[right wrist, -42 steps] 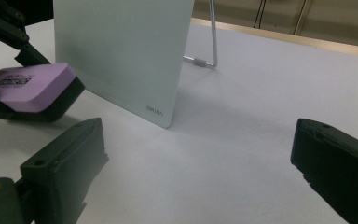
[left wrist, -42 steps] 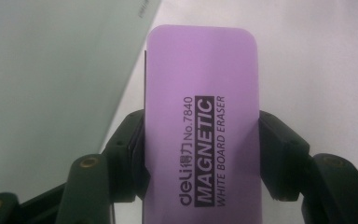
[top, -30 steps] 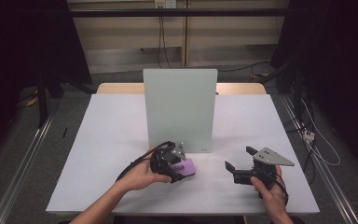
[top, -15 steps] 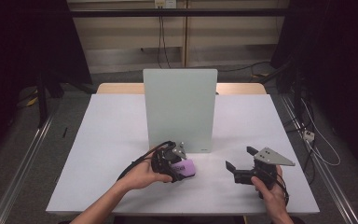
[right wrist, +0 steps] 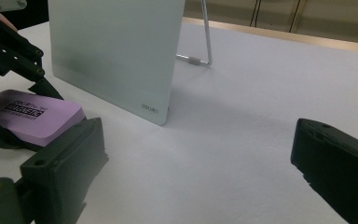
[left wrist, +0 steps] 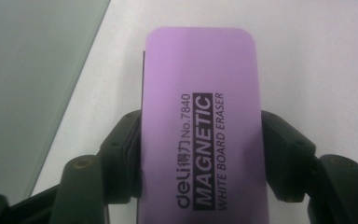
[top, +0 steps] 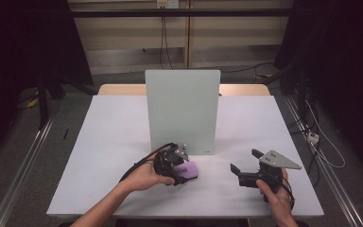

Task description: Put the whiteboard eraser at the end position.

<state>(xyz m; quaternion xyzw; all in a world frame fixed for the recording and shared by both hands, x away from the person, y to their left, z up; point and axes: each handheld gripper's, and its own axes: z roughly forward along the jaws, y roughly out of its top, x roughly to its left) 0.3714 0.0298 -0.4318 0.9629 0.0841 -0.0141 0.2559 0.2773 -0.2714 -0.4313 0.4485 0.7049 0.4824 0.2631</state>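
Left gripper jaws just eased apart, pads flanking eraser between them, contact unclear; it lies on table by board. Right gripper gapes, empty. Wiping not begun.

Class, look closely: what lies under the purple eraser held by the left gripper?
Under the purple eraser lies the white table. The left gripper flanks it; the spot directly beneath is covered.

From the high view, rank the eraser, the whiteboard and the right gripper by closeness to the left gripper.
1. Eraser, between its jaws.
2. Whiteboard, upright just behind.
3. Right gripper, off to the right, near the table's front edge.
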